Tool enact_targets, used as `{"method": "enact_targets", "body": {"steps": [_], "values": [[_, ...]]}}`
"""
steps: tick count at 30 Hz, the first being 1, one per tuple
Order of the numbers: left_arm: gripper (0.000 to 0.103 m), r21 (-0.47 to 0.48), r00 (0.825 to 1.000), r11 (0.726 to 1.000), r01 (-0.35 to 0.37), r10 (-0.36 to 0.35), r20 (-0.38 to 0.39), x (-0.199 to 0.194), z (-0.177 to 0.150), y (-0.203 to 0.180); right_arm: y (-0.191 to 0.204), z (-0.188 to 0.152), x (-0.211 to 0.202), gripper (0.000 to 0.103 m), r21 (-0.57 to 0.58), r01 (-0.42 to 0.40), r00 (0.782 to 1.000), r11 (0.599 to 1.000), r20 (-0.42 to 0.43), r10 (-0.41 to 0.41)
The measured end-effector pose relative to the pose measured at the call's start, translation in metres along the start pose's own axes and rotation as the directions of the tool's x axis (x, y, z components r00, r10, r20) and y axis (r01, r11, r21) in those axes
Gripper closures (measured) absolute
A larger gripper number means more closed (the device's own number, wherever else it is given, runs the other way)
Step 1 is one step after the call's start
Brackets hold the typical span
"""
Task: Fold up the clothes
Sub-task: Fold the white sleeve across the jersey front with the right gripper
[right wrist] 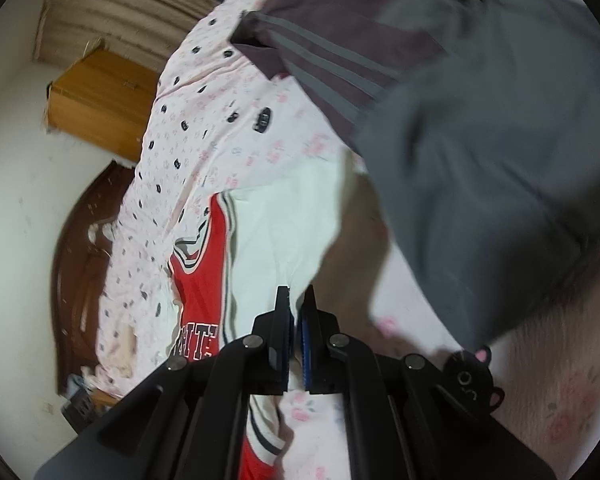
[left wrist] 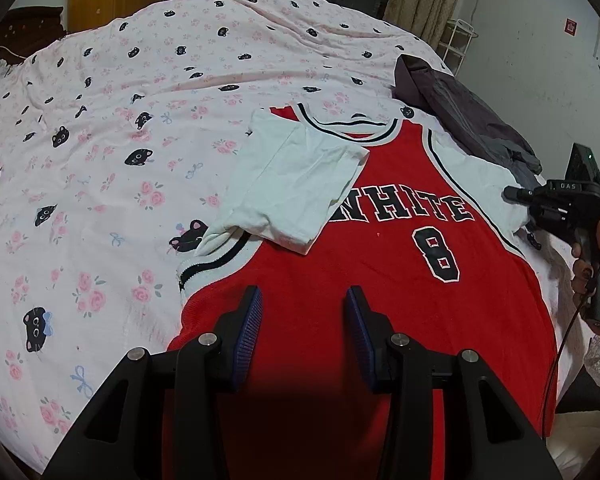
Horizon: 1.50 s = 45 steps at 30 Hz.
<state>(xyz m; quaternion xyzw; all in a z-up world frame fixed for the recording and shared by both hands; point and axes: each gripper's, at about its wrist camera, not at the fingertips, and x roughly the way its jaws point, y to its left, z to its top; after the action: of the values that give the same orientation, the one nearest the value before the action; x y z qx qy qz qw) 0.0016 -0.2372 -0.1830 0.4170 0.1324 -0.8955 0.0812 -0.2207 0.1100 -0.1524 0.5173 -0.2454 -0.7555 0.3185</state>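
Jersey [left wrist: 380, 280] flat on bed [left wrist: 100, 160], long axis running away from left claw [left wrist: 304, 332], which hovers released over its hem. Right claw [right wrist: 296, 312] nearer the unfolded white sleeve [right wrist: 284, 240], clenched on its edge.

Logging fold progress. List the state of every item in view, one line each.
Red jersey: flat on the bed, front up.
Left white sleeve: folded in over the chest.
Right white sleeve: still spread out, edge pinched.
Dark clothes: heaped, unfolded.
Left tool: open above the jersey.
Right tool: shut on the right white sleeve.
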Motion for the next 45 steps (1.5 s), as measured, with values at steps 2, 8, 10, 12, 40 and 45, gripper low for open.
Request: {"method": "enact_targets", "body": {"steps": [2, 8, 10, 12, 40, 45], "values": [[0.064, -0.002, 1.000, 1.000, 0.004, -0.004, 0.001, 0.000, 0.000, 0.000, 0.015, 0.003, -0.003, 0.098, -0.054, 0.038, 0.999, 0.998, 0.004, -0.038], [0.064, -0.008, 1.000, 1.000, 0.010, -0.010, 0.004, -0.001, 0.000, 0.001, 0.058, 0.004, -0.003, 0.098, -0.215, 0.114, 0.993, 0.970, -0.001, -0.117], [0.064, -0.007, 1.000, 1.000, 0.011, -0.011, 0.004, -0.001, 0.000, 0.001, 0.066, 0.003, -0.002, 0.098, -0.245, 0.122, 0.992, 0.962, -0.004, -0.126], [0.064, -0.007, 1.000, 1.000, 0.012, -0.012, 0.003, -0.001, -0.001, 0.002, 0.075, 0.002, 0.000, 0.098, -0.276, 0.130, 0.991, 0.952, -0.006, -0.137], [0.064, -0.022, 1.000, 0.999, 0.026, -0.025, 0.005, 0.002, -0.004, 0.004, 0.164, -0.052, 0.085, 0.098, -0.693, 0.221, 0.916, 0.687, -0.094, -0.390], [0.063, -0.024, 1.000, 0.999, 0.026, -0.026, 0.005, 0.003, -0.005, 0.003, 0.161, -0.057, 0.091, 0.098, -0.692, 0.210, 0.911, 0.691, -0.119, -0.395]]}}
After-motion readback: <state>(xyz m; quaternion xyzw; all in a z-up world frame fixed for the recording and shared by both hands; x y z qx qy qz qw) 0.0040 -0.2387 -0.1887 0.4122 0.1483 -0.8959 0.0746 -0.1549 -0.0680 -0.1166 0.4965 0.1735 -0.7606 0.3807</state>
